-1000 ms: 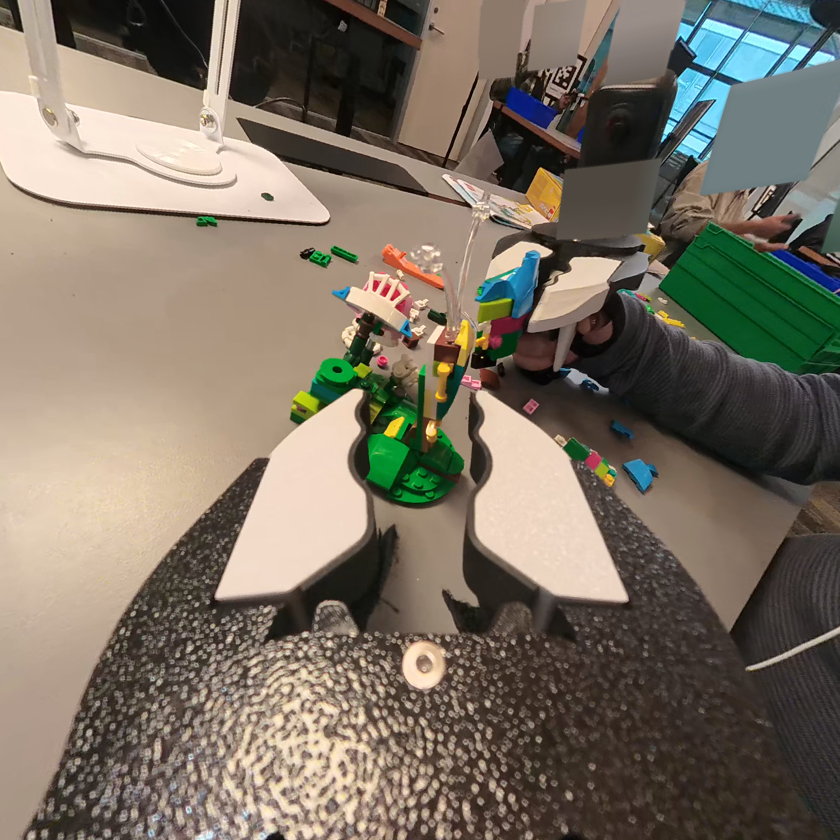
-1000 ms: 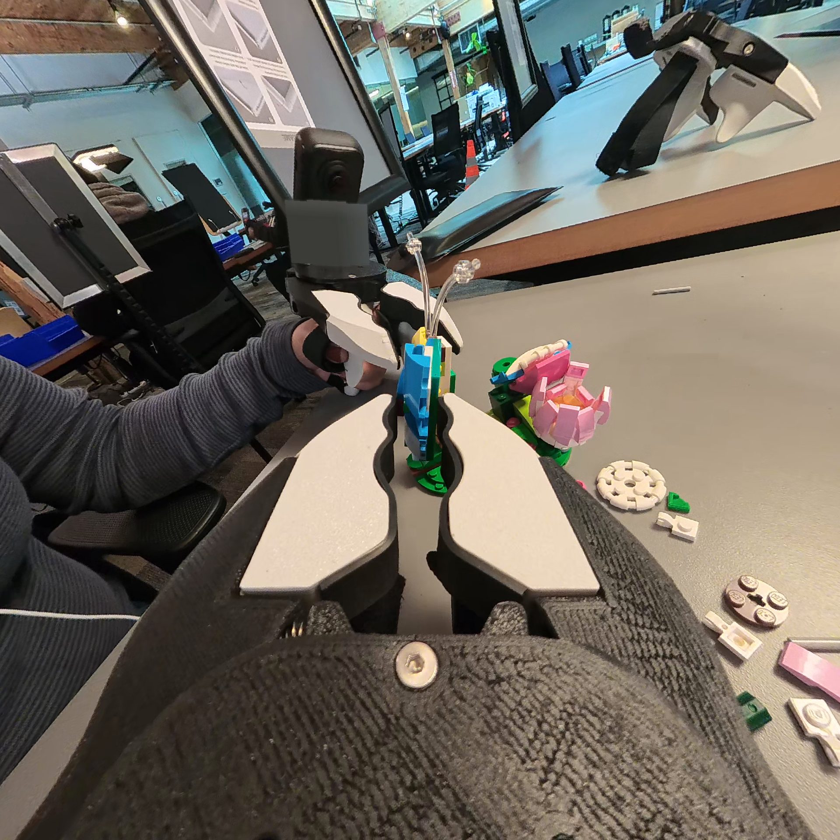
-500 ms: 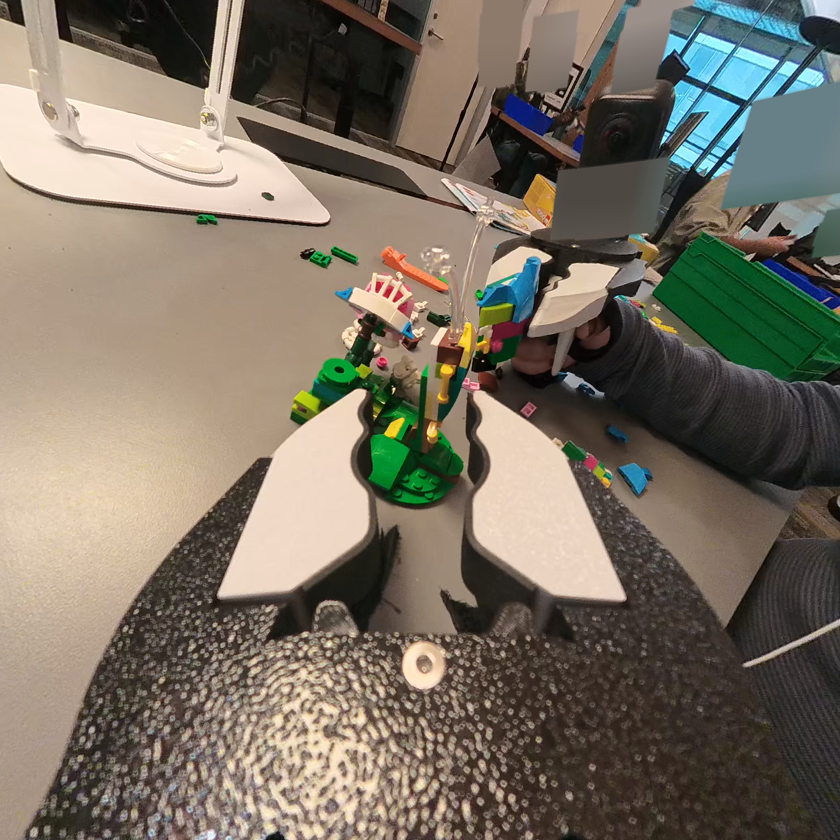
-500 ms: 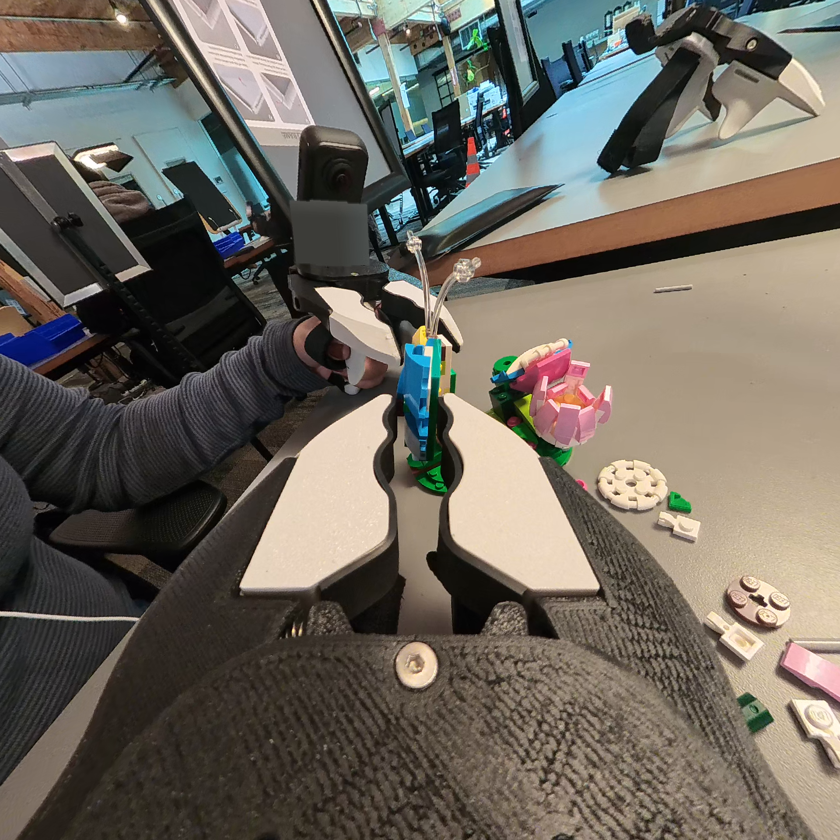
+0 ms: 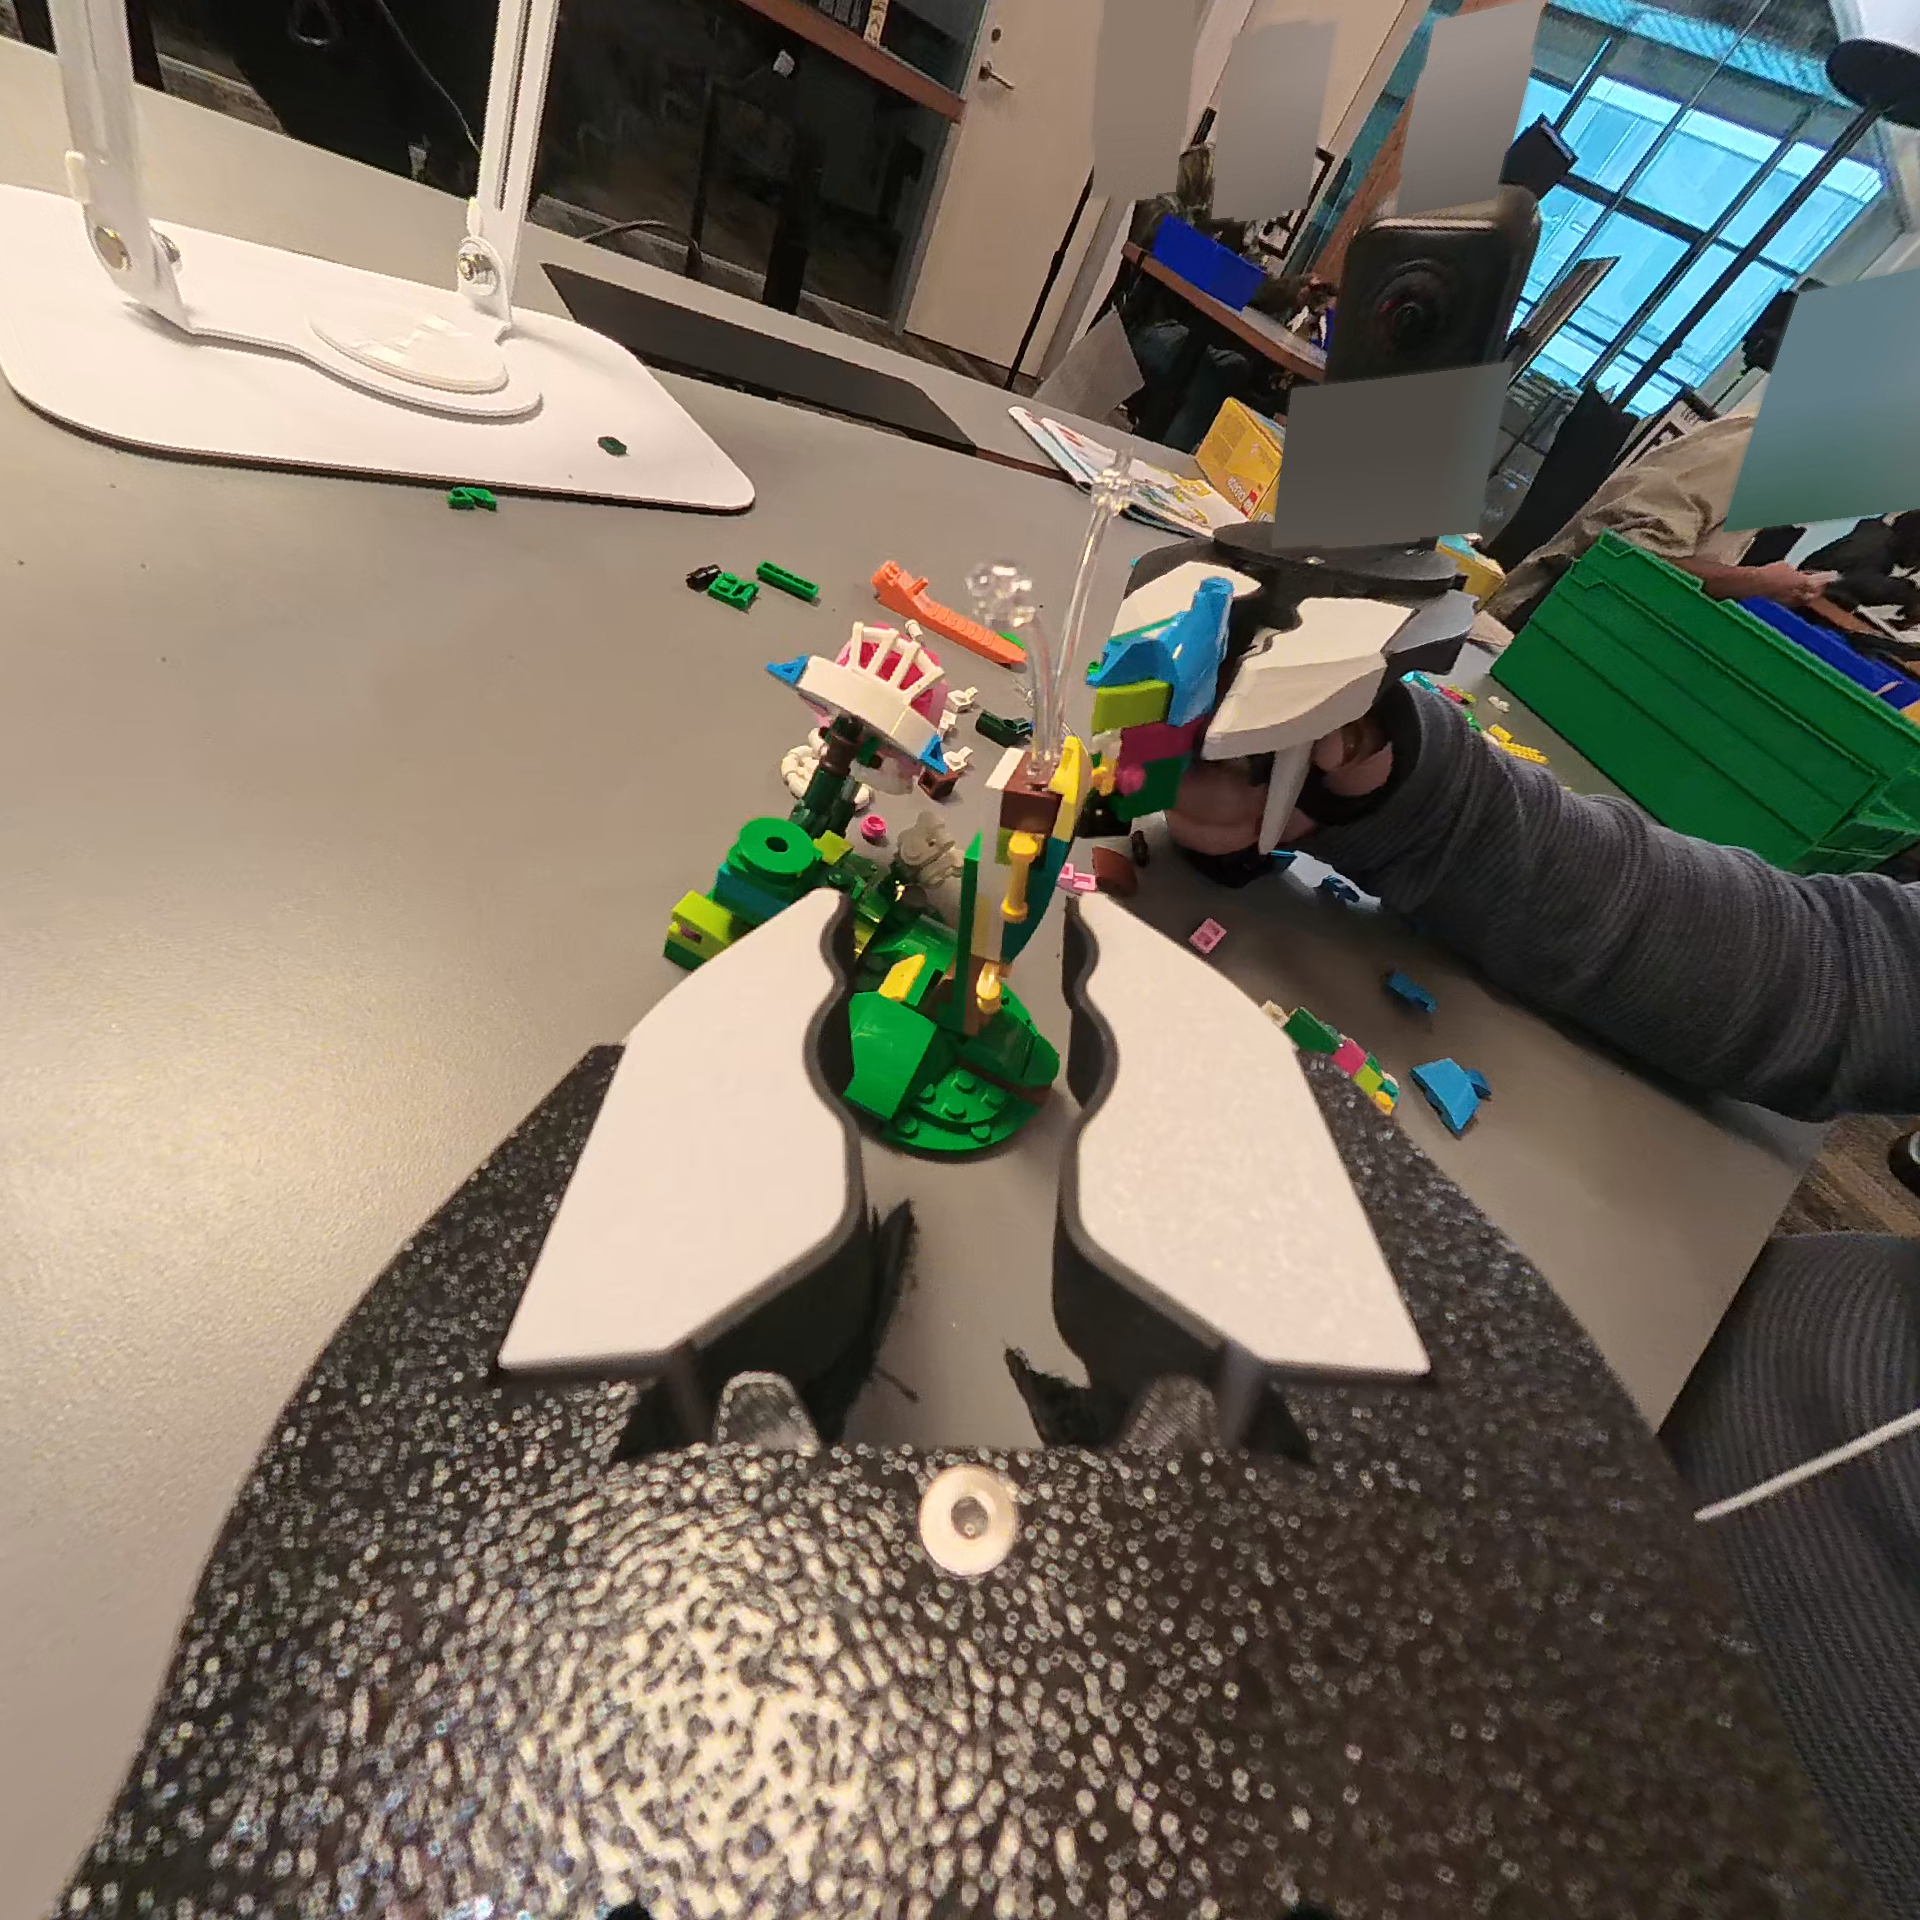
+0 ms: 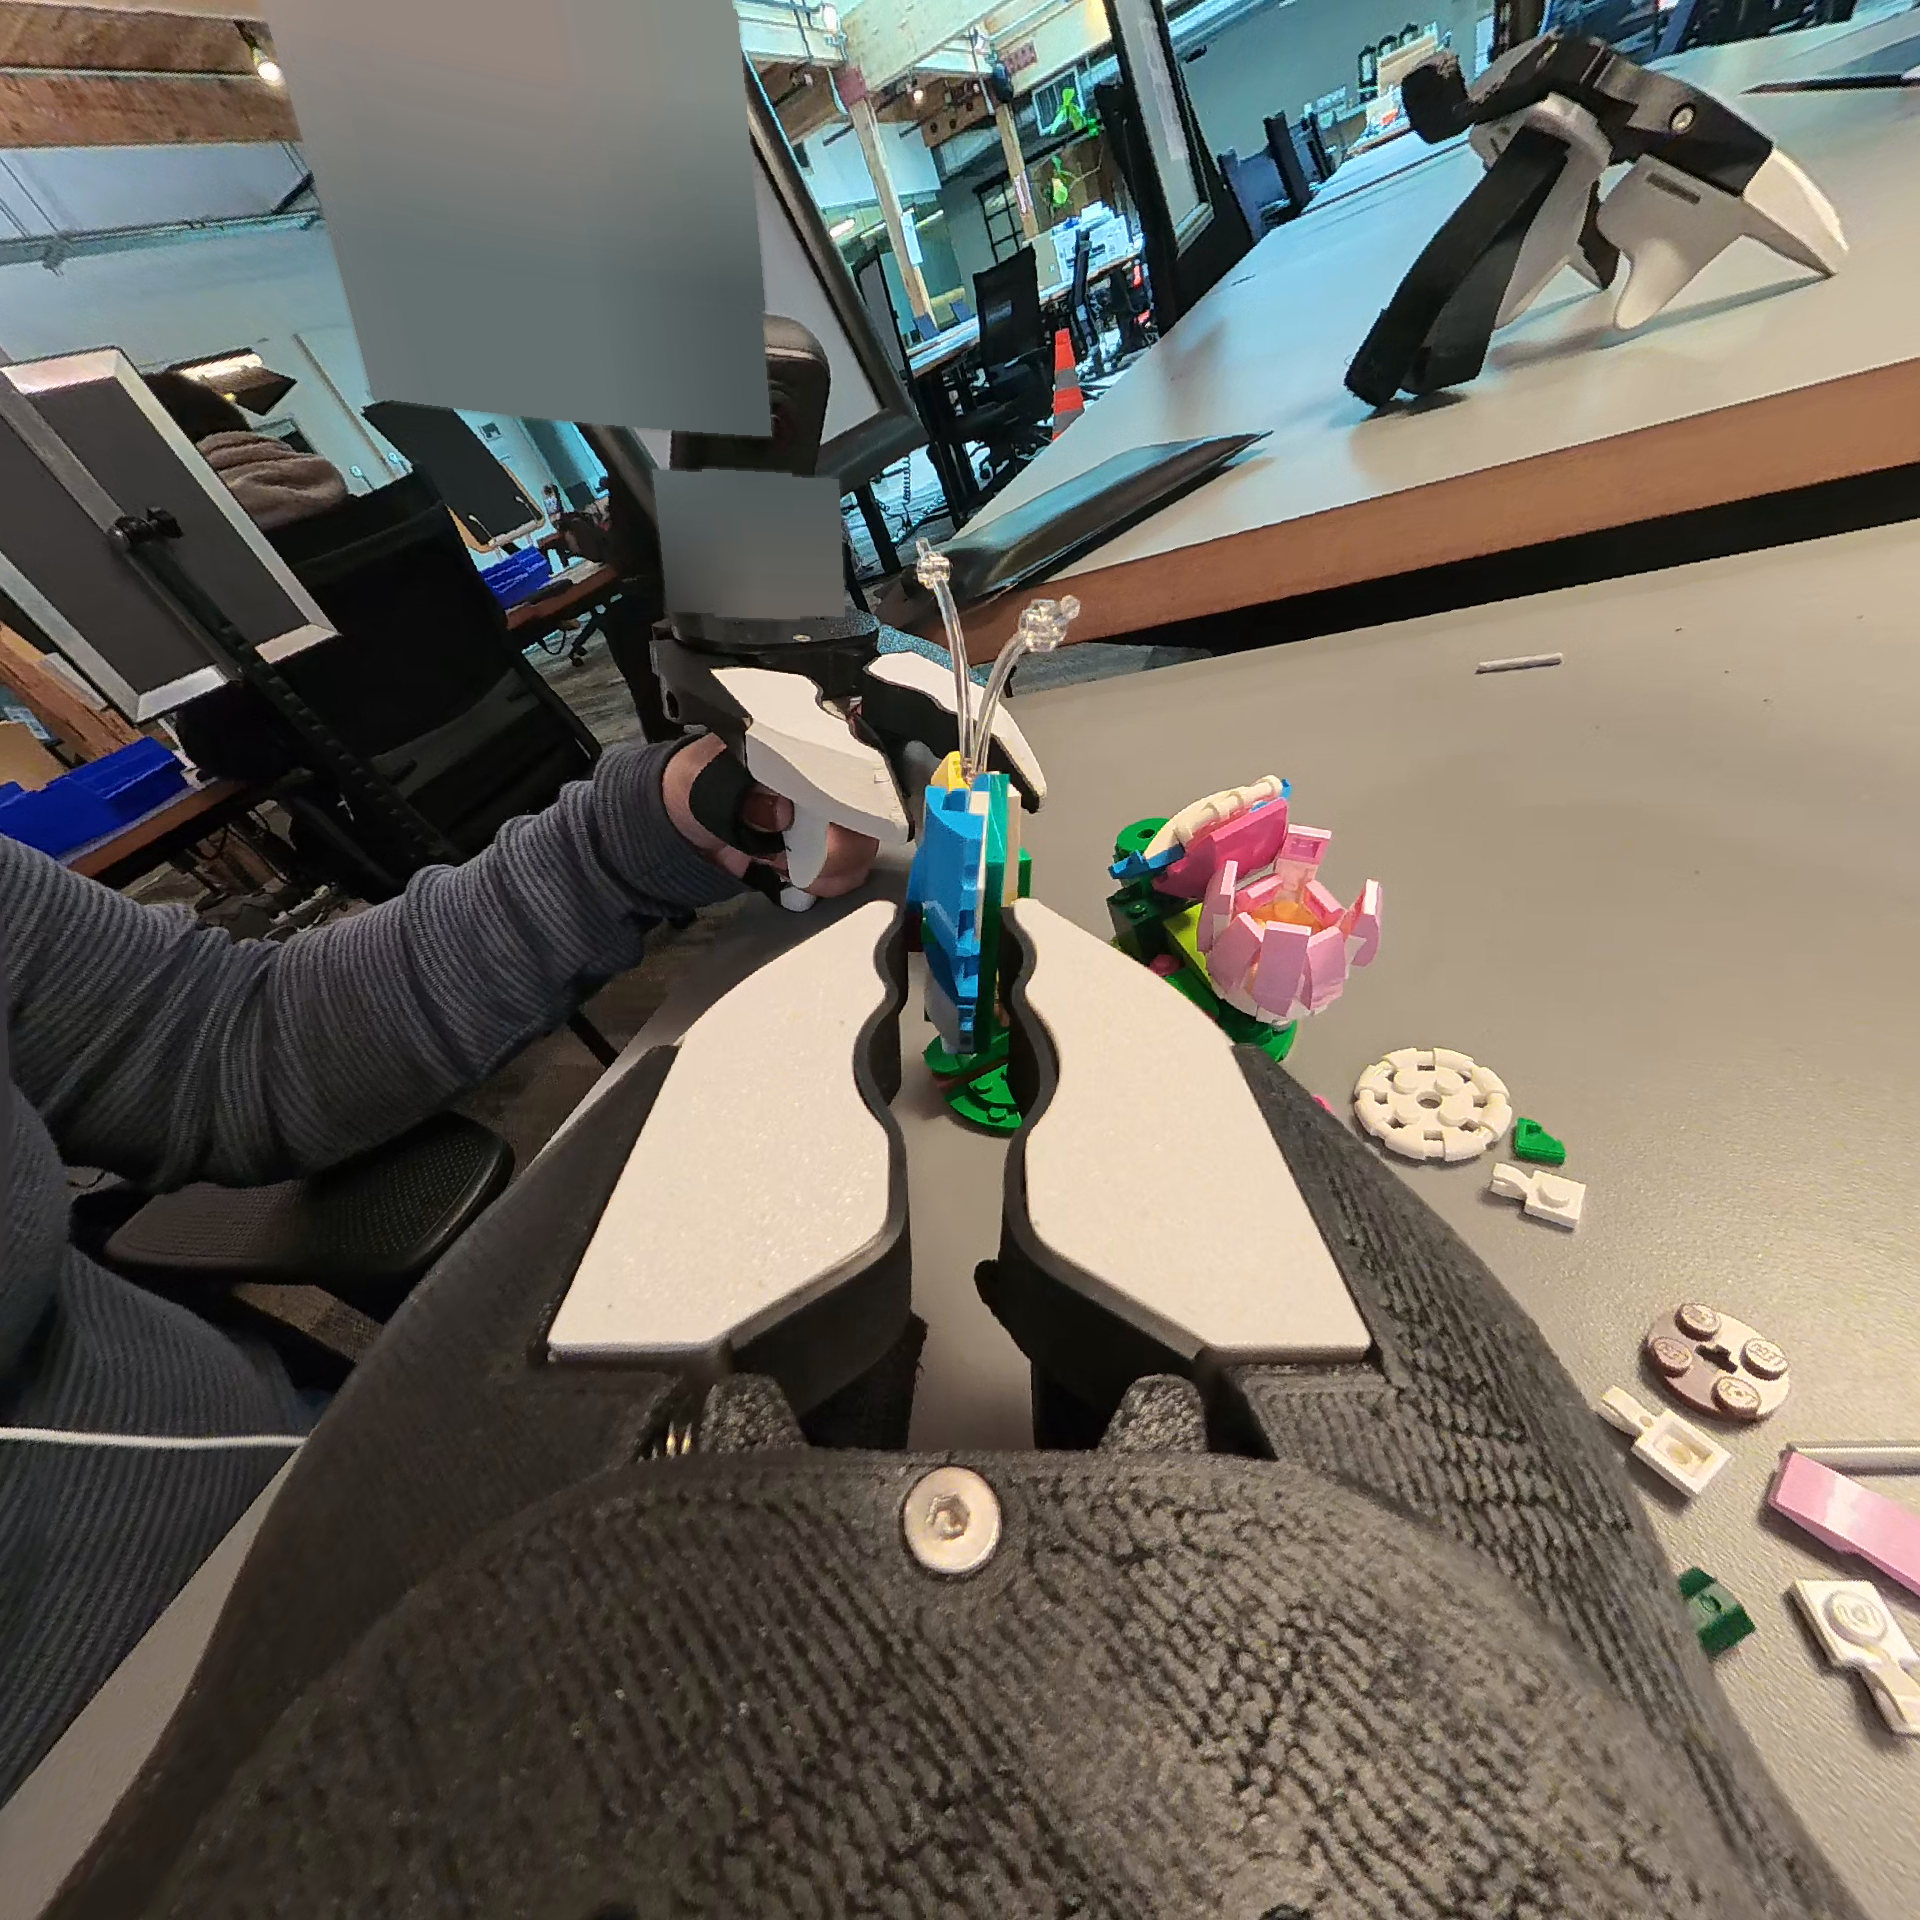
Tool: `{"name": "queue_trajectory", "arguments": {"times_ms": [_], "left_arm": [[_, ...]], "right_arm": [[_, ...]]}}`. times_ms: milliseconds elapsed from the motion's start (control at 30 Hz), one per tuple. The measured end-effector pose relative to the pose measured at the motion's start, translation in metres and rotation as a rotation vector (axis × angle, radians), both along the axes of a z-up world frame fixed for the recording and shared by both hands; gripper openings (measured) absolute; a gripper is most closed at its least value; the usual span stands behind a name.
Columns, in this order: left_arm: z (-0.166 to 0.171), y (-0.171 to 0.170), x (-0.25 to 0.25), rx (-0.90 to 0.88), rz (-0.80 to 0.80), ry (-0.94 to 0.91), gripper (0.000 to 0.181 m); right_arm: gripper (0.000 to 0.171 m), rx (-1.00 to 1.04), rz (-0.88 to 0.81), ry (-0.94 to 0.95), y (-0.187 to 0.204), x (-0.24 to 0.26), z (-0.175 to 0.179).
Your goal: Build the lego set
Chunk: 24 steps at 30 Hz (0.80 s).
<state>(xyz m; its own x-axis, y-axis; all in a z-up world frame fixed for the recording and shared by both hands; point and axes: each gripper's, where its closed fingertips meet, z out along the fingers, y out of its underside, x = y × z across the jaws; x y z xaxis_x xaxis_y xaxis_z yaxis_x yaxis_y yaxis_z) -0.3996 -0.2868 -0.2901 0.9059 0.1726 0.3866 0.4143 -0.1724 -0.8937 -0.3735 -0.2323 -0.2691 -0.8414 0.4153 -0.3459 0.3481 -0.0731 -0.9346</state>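
Observation:
A butterfly model stands on a round green base [image 5: 940, 1091] on the grey table. It has a yellow-and-brown body [image 5: 1023, 831] and two clear antennae [image 5: 1070, 623]. My left gripper [image 5: 951, 914] is closed around the green base, one finger on each side. My right gripper [image 6: 961, 914] is shut on the blue wing [image 6: 951, 883] and holds it against the body. In the left wrist view the right gripper [image 5: 1164, 686] comes in from the right with the blue, lime and magenta wing [image 5: 1148, 707]. The left gripper [image 6: 966, 810] shows behind the model in the right wrist view.
A pink flower model [image 6: 1288, 925] stands just right of the butterfly. A white round plate [image 6: 1432, 1101], a brown round plate [image 6: 1720, 1361] and other small pieces lie at the right. A white stand base [image 5: 364, 364] sits far left and a green crate [image 5: 1714, 717] far right. The grippers' ends are close to 7 cm from one another. It is some 12 cm from my right tips to the brown round plate [image 6: 1720, 1361].
Almost nothing. Both grippers keep their holds, and the wing stays against the butterfly's body.

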Motion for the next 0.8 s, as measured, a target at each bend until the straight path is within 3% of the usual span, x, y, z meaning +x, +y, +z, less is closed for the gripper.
{"name": "queue_trajectory", "arguments": {"times_ms": [800], "left_arm": [[0.001, 0.022, 0.015, -0.014, -0.056, 0.073, 0.033]], "right_arm": [[0.013, 0.043, 0.034, 0.004, -0.005, -0.005, -0.004]]}}
